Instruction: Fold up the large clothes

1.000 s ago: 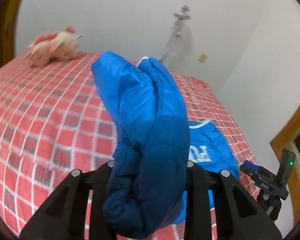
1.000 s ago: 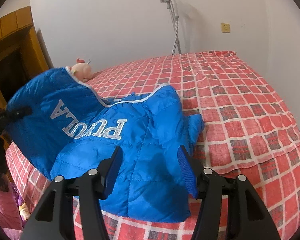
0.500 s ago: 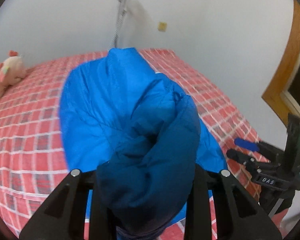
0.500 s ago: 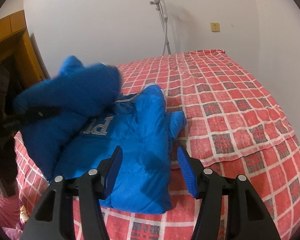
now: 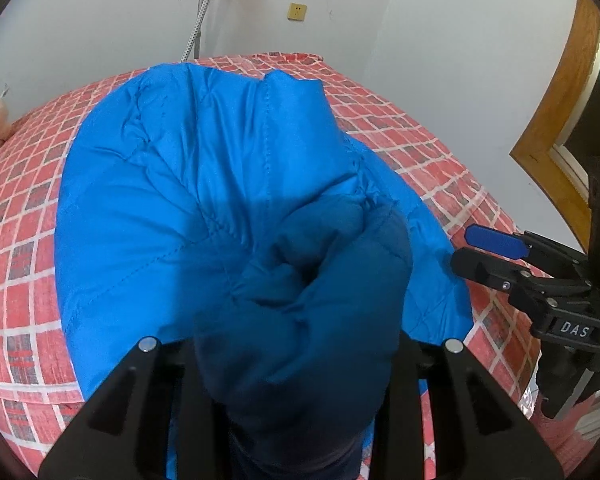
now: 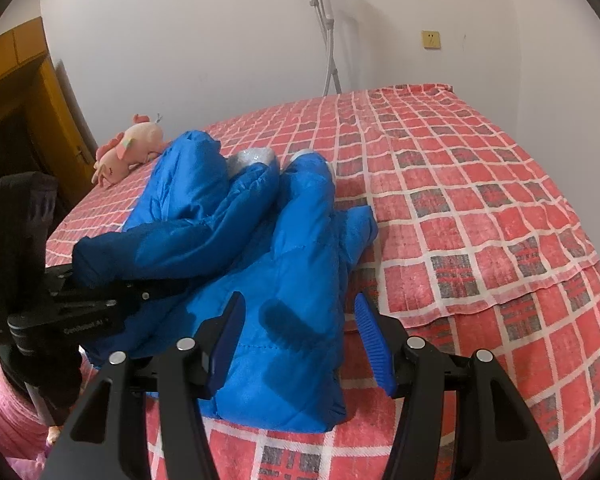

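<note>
Left wrist view: the left gripper [image 5: 300, 344] pinches a bunched sleeve of the quilted blue puffer jacket [image 5: 204, 184], lying on the red checked bed cover [image 5: 16, 216].

Right wrist view: the right gripper [image 6: 300, 340] hovers spread wide above the jacket's hem near the bed's front edge; a pink plush toy [image 6: 128, 152] lies near the far left corner.

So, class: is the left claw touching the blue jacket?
Touching. The right wrist view shows the left claw clamped on a bunched fold of the blue jacket.

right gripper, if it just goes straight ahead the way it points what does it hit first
Most likely the blue jacket: the right gripper is open, with the jacket's near edge on the bed lying between its fingers. Depth is unclear.
</note>
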Tool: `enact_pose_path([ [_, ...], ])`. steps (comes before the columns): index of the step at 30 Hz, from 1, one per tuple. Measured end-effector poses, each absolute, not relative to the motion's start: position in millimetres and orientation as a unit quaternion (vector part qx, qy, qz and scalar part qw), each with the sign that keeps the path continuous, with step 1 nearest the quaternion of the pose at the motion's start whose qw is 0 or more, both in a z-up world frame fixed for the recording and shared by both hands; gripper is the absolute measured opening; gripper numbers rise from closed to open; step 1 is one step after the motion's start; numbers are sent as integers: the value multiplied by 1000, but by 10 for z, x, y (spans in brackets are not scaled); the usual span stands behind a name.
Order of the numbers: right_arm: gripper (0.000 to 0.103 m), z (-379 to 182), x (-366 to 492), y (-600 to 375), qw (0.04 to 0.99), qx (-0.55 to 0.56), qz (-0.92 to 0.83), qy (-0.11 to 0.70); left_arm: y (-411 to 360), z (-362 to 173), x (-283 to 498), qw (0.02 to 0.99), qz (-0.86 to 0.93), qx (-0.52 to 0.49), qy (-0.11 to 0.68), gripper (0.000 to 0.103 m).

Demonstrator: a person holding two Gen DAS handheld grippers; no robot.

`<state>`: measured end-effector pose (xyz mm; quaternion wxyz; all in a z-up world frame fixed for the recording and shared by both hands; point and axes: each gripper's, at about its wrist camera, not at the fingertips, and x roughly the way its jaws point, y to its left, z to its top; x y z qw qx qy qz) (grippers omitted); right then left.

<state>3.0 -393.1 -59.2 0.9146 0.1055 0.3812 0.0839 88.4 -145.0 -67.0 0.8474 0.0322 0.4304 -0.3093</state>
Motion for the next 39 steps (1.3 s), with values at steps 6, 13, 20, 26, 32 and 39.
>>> enact_pose_path([
  [6,63,-424,106,-3850,911,98,97,389,-1345,-433,733,844,-326,20,425,41],
  [13,76,-83,327,-3803,892,137,148,404,-1005,-85,569,825,-376,-46,420,60],
  [20,84,-88,617,-3712,816,243,242,464,-549,241,622,838,-383,-101,376,69],
  [26,86,-209,823,-3448,794,239,210,518,-446,1,958,892,-235,-26,386,69],
  [32,88,-312,1114,-3222,792,197,167,553,-343,-375,1299,880,-201,-50,428,69],
  [39,41,-350,1287,-2916,820,97,144,546,-223,-420,1373,891,-169,-52,418,69],
])
